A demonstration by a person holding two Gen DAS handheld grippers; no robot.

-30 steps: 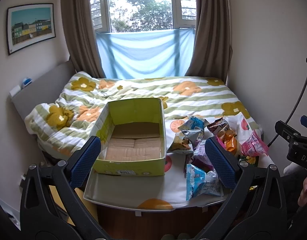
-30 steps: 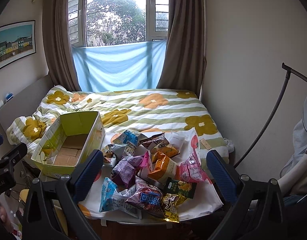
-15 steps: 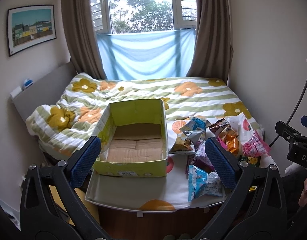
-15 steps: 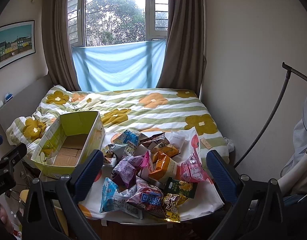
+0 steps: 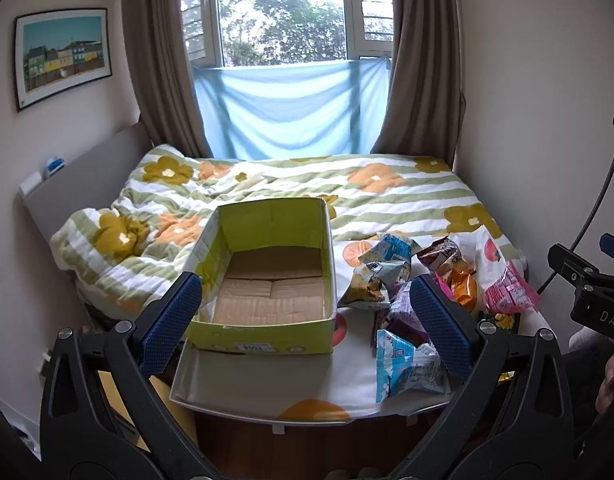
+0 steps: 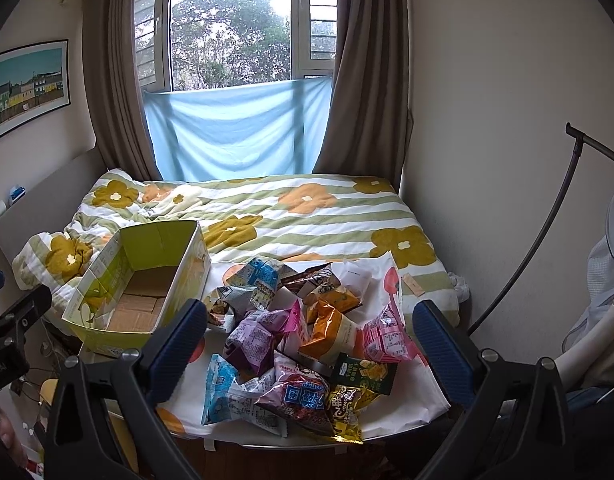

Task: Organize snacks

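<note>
Seemingly nothing has been sorted yet: the yellow-green cardboard box (image 5: pixel 267 276) shows only its bare brown floor, and every snack packet lies outside it.

The left gripper (image 5: pixel 307 316) hangs spread wide with nothing between its blue pads. The box sits straight ahead of it, its open top facing up, the near wall just beyond the fingertips. Ahead and to its right lies the snack pile (image 5: pixel 423 292) on a white cloth with orange spots (image 5: pixel 291 384).

The right gripper (image 6: pixel 317 340) is likewise wide apart and empty. The heap lies directly ahead of it and between its fingers: a light blue packet (image 6: pixel 223 390) nearest its left finger, a purple packet (image 6: pixel 253 338) beyond that, an orange packet (image 6: pixel 331 330) near the middle, a pink packet (image 6: pixel 385 336) toward its right finger, and a dark green packet (image 6: pixel 365 372) with a red-and-blue packet (image 6: pixel 301 396) closest. From this gripper the box stands ahead and well to the left, beside the pile but apart from most of it.

As I judge it, the whole job remains: each packet has to be lifted and placed in the box, and the right gripper is better placed to begin.
</note>
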